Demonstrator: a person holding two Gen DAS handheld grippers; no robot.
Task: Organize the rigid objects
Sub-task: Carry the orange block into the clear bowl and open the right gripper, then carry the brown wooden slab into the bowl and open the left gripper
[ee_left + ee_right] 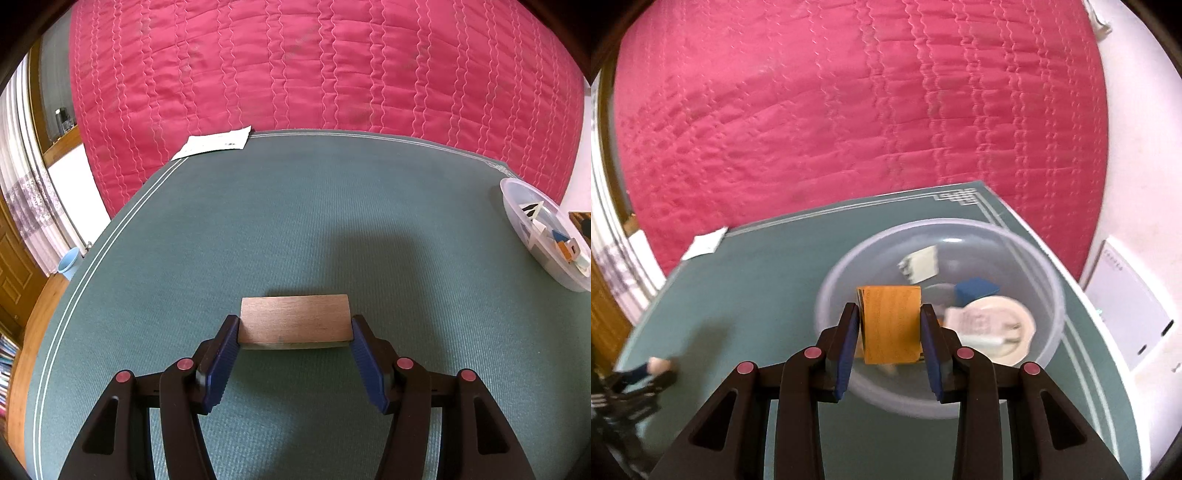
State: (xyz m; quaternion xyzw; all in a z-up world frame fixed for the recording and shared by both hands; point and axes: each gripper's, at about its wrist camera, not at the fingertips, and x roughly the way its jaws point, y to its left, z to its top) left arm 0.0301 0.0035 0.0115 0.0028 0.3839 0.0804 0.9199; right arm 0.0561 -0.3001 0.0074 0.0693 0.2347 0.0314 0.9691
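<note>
In the left wrist view my left gripper (294,325) is shut on a brown wooden block (294,319), its blue pads (225,350) pressing both ends just above the green mat (258,229). In the right wrist view my right gripper (889,314) is shut on an orange wooden block (892,323) and holds it over the clear plastic bowl (1052,325). The bowl holds a white disc (1008,332), a blue piece (977,288) and a white block (921,265). The bowl also shows at the left wrist view's right edge (517,229).
The green mat lies on a pink quilted bed cover (295,66). A white paper (216,144) lies at the mat's far left corner. A white device (1126,302) sits right of the mat. The other gripper (635,384) shows at far left of the right wrist view.
</note>
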